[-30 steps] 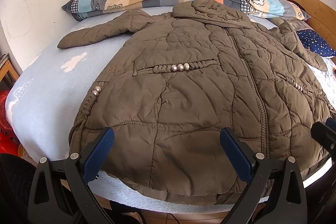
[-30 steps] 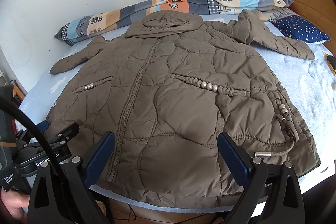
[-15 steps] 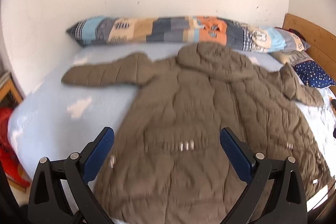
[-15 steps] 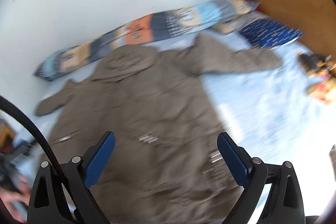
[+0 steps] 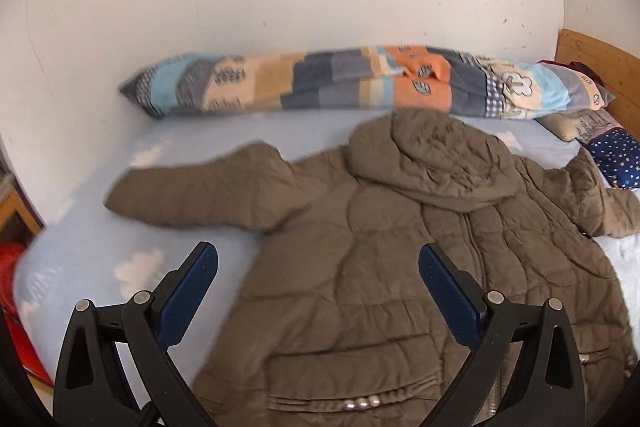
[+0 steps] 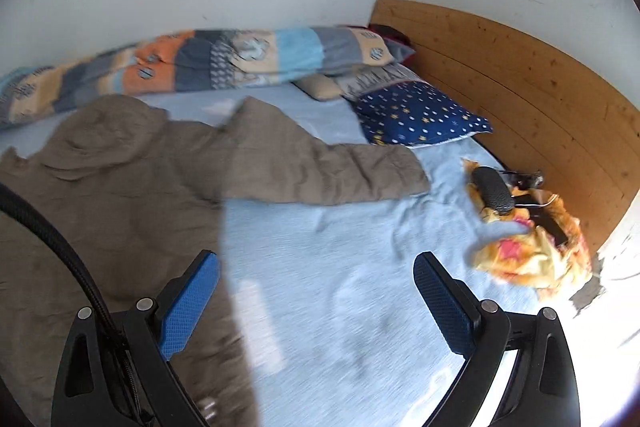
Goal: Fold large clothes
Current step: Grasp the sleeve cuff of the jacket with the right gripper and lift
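A brown quilted hooded coat (image 5: 400, 251) lies spread front-up on the light blue bed (image 5: 120, 247). Its left sleeve (image 5: 200, 193) stretches out to the left, and its hood (image 5: 432, 155) lies at the top. My left gripper (image 5: 318, 275) hovers open above the coat's upper body, holding nothing. In the right wrist view the coat (image 6: 100, 195) fills the left side, and its right sleeve (image 6: 332, 167) reaches across the sheet. My right gripper (image 6: 316, 283) is open over bare sheet below that sleeve, its left finger over the coat's edge.
A long patchwork bolster (image 5: 360, 83) lies along the wall. A navy starred pillow (image 6: 420, 115) sits by the wooden headboard (image 6: 520, 87). An orange cloth with a dark object on it (image 6: 528, 227) lies at the right. A black cable (image 6: 52, 243) crosses the right view.
Both grippers have moved forward from the coat's hem towards its top. The left now sits over the chest near the left sleeve; the right has swung rightward to the right sleeve.
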Demonstrator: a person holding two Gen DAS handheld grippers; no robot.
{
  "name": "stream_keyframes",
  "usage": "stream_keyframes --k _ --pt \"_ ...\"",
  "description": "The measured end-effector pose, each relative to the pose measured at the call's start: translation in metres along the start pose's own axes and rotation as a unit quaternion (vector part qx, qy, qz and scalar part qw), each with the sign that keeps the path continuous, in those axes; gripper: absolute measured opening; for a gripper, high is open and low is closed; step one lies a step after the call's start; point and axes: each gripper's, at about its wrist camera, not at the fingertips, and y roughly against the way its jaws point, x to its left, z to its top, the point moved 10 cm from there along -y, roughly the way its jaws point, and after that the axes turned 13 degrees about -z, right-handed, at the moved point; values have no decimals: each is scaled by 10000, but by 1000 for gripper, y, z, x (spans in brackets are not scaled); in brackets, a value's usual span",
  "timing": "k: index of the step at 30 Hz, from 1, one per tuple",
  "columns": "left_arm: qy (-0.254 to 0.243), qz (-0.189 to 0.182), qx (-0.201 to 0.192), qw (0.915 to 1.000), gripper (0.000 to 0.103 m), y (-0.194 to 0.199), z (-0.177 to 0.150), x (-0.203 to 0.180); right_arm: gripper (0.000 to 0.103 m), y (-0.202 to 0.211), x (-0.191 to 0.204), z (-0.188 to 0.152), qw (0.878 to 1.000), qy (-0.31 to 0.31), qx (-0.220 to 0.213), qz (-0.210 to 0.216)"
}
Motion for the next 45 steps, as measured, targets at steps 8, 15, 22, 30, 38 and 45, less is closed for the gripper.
stream_keyframes --k 8,15,22,30,38,45 --pt "-46 -14 171 9998 101 -15 -10 -8 99 -82 -25 10 9978 -255 511 -347" --pt "-8 -32 342 9994 101 -26 -18 -12 85 -141 -52 28 9614 -2077 1058 1464" --pt "4 3 365 9993 101 -33 -20 -12 53 -217 -99 33 8876 -3751 1471 2232" --pt "121 137 507 9985 101 -46 -25 -3 50 -280 -124 26 8571 -4472 1680 1927" --pt "35 121 689 9975 101 -59 -32 -8 50 -335 -126 12 8535 -4513 1935 1742" --pt "56 104 714 9974 101 -61 -32 -10 19 -334 -113 28 8613 -4356 1583 2082"
